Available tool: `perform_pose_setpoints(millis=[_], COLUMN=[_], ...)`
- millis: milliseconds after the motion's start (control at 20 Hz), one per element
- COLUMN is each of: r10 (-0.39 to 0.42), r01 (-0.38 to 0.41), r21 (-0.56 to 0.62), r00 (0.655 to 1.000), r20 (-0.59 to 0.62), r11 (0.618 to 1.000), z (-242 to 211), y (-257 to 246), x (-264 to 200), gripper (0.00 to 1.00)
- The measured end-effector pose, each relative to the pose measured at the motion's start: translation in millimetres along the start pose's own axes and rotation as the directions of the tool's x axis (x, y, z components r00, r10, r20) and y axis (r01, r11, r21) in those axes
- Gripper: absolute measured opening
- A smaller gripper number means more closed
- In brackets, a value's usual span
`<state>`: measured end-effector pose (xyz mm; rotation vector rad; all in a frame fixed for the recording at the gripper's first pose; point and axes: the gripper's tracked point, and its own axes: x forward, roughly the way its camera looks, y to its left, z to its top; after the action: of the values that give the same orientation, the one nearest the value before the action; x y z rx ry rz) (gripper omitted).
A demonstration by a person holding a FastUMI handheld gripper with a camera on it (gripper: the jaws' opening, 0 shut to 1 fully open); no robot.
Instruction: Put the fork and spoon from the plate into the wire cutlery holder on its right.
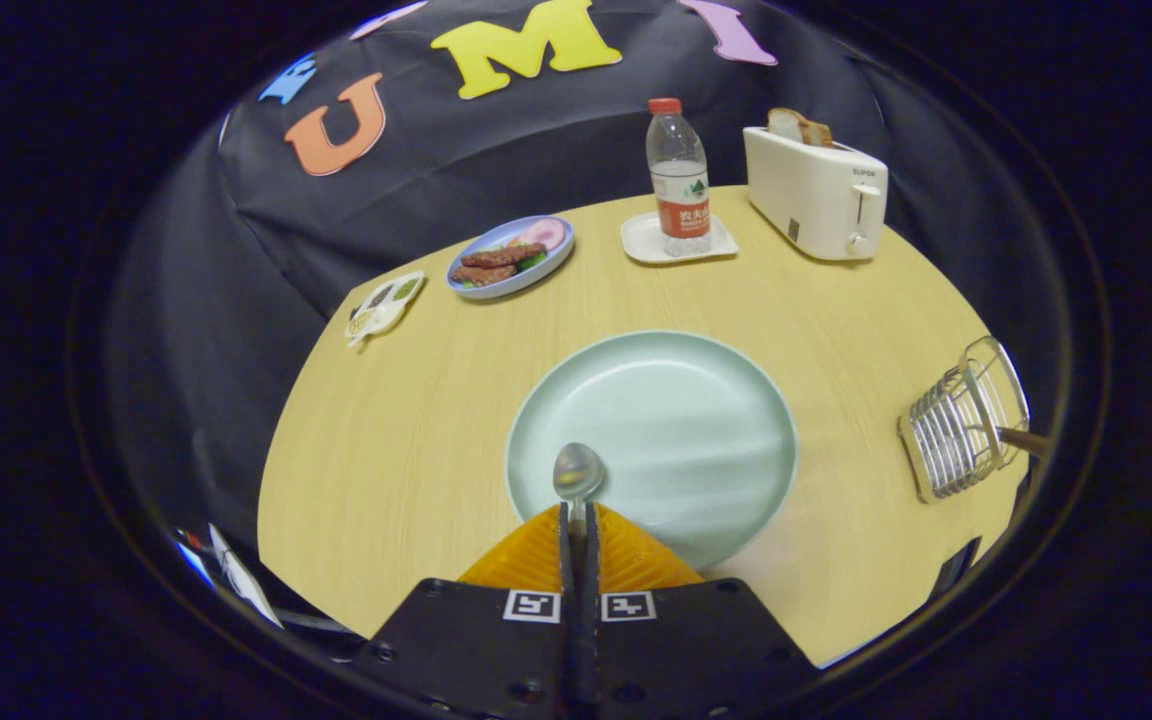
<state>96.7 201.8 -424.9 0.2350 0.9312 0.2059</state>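
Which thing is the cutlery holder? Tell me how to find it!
Start at the big pale green plate just ahead of the tool, which is shut on the spoon. Look right along the wooden table toward its edge. The holder is the silvery wire basket you can see through, with a brown handle poking out.

Far beyond the fingers, the toaster (816,192) carries small grey brand lettering, too tiny to make out; bottle (679,178) label likewise.

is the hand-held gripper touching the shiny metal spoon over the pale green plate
Touching. In the gripper view the hand-held gripper has both orange fingers pressed together on the handle of the shiny metal spoon, whose bowl sticks out above the round pale green plate.
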Motion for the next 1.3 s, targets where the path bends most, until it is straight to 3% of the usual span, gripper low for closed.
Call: perform_pose_setpoints(millis=[400,500,650,700,800,850,950,1050,1200,1300], r10=[0.003,0.018,-0.034,-0.034,-0.081,-0.071,-0.034,-0.015,-0.069,-0.067], r01=[0.001,-0.017,0.027,0.023,0.064,0.051,0.002,-0.032,0.001,-0.012], r21=[-0.075,-0.085,-0.132,-0.165,-0.242,-0.267,-0.298,-0.334,-0.391,-0.379], r00=[0.998,1.000,0.998,0.997,0.995,0.995,0.994,0.990,0.985,0.979], r20=[0.058,0.007,-0.053,-0.064,-0.060,-0.067,-0.102,-0.138,-0.161,-0.193], r11=[0.997,0.996,0.991,0.986,0.968,0.962,0.955,0.942,0.920,0.925], z=[37,21,-10,-16,-24,-29,-40,-52,-58,-64], y=[-8,-10,-32,-36,-52,-52,-47,-47,-64,-65], x=[-25,-16,-1,-1,-3,-6,-17,-23,-20,-14], gripper=[0.00,0.00,0.01,0.02,0.25,0.36,0.46,0.50,0.51,0.45])
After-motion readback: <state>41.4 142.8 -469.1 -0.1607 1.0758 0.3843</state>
